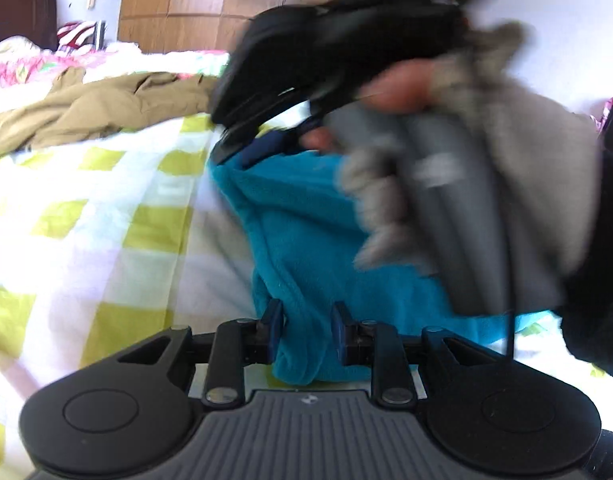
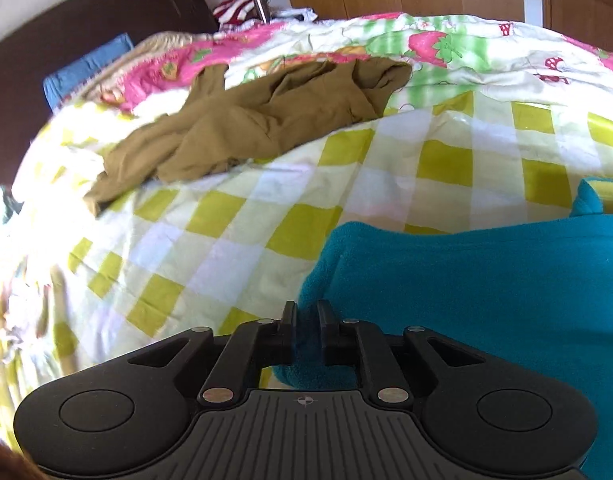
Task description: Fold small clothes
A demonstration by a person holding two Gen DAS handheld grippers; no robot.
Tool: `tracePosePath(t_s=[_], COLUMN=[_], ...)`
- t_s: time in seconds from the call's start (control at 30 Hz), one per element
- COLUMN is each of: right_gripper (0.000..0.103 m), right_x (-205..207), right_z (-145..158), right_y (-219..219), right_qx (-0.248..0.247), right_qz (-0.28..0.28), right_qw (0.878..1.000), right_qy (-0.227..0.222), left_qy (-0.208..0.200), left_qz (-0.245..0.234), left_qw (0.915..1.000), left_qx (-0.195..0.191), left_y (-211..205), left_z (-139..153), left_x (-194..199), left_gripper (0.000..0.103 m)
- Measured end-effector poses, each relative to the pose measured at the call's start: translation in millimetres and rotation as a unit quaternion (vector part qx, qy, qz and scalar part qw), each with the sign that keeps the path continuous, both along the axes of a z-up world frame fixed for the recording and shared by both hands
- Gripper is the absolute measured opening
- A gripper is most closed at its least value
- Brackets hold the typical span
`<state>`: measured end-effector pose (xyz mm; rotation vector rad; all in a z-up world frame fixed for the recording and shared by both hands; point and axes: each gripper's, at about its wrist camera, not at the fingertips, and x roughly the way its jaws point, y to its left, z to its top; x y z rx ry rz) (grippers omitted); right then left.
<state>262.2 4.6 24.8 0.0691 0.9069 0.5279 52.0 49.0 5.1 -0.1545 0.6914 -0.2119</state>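
Teal fleece garment [image 2: 486, 280] rumpled on green-checked bedsheet [image 2: 266, 200]; brown garment [image 2: 246, 124] crumpled farther back.

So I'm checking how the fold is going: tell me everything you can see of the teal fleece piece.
The teal fleece garment looks soft, fuzzy and thick, one plain colour. It lies rumpled on the yellow-checked bedsheet, partly doubled over, with rounded folded edges. The left gripper has a fold of it bunched between its fingers; the right gripper has another edge between its fingers. Its exact type can't be told.
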Motion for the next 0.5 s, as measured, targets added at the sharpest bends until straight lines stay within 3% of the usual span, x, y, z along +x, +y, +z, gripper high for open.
tracePosePath(t_s=[0.07,0.17,0.2,0.27,0.37,0.43,0.5], right_gripper=[0.030,0.047,0.048,0.051,0.066,0.066,0.066], right_x=[-9.3,-34.2,-41.3,-52.1,-53.0,-37.9,-7.8], right_z=[21.6,47.7,51.9,57.4,56.5,47.5,30.2], right_y=[-33.0,-100.3,-125.5,-184.5,-262.1,-304.7,-340.4], right_qx=[0.038,0.058,0.055,0.026,-0.054,-0.086,-0.077], right_qz=[-0.011,-0.049,-0.070,-0.138,-0.247,-0.287,-0.300], right_qw=[0.999,0.994,0.992,0.982,0.950,0.936,0.941], right_qy=[-0.022,-0.079,-0.094,-0.128,-0.181,-0.188,-0.136], left_qy=[-0.015,-0.046,-0.056,-0.071,-0.056,-0.034,-0.018], left_qz=[-0.001,-0.005,-0.010,-0.029,-0.049,-0.061,-0.064], left_qw=[0.9997,0.9986,0.9980,0.9962,0.9943,0.9945,0.9929], left_qx=[0.017,0.026,0.026,0.041,0.076,0.078,0.099], left_y=[-4.5,-10.7,-16.6,-32.3,-59.7,-72.6,-84.4], left_z=[10.8,29.8,35.0,37.8,23.3,13.5,5.3], left_x=[0.4,5.4,9.3,21.0,39.0,44.8,45.9], left_gripper=[0.037,0.037,0.038,0.040,0.040,0.040,0.040])
